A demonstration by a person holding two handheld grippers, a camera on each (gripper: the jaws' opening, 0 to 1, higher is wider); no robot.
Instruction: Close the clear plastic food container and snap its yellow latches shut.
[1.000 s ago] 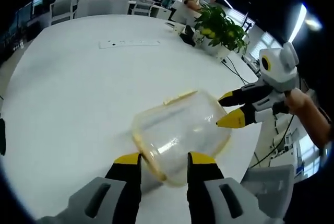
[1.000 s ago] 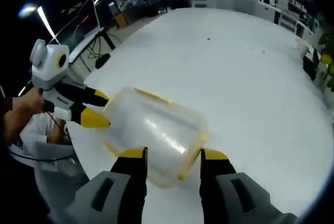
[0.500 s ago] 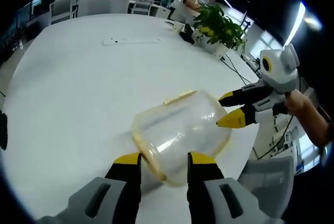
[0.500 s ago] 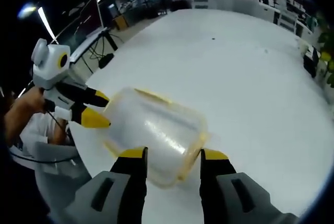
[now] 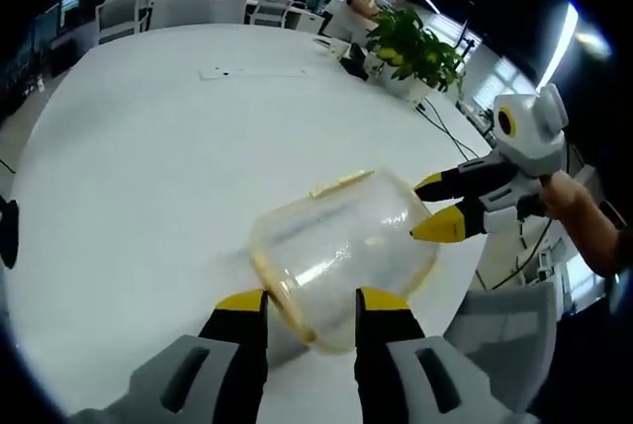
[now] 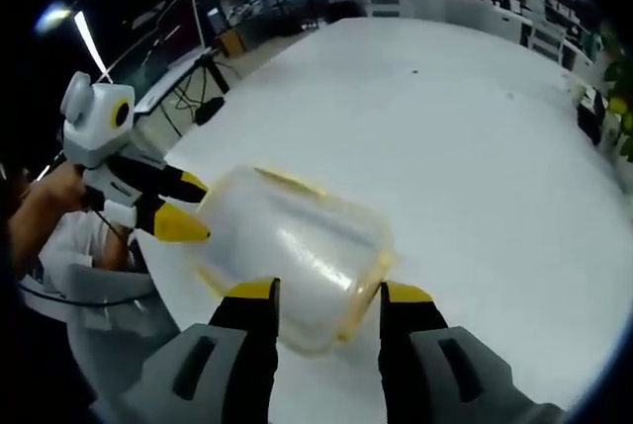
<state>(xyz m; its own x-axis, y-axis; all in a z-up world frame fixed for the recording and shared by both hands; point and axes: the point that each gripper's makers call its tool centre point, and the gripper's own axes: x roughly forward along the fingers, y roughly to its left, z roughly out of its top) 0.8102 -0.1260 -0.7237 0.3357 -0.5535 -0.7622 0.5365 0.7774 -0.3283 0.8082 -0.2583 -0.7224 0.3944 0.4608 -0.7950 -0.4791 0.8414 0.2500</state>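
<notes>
Two grippers meet on the clear plastic food container (image 5: 341,251), which you hold tilted above the near edge of the white table (image 5: 148,177). In the left gripper view, your left gripper (image 5: 312,303) has its yellow-tipped jaws set either side of the container's rim end, and they look clenched on it, one jaw on each side of the yellow-edged lid rim. Your right gripper (image 5: 427,209) comes in from the right in that view and touches the far end of the container with its yellow tips; a hand (image 5: 564,197) grips its body.

In the right gripper view the picture mirrors this: your right gripper (image 6: 324,294) straddles the near end of the container (image 6: 292,256), jaws pressed to its sides, grasping it. Your left gripper (image 6: 190,207) reaches in from the left and meets the container's other end. One yellow latch (image 6: 287,181) lies along the upper edge of the container; whether it is snapped shut, you cannot tell from here.

Beyond the table stands a potted plant (image 5: 420,48), near the far right edge.
</notes>
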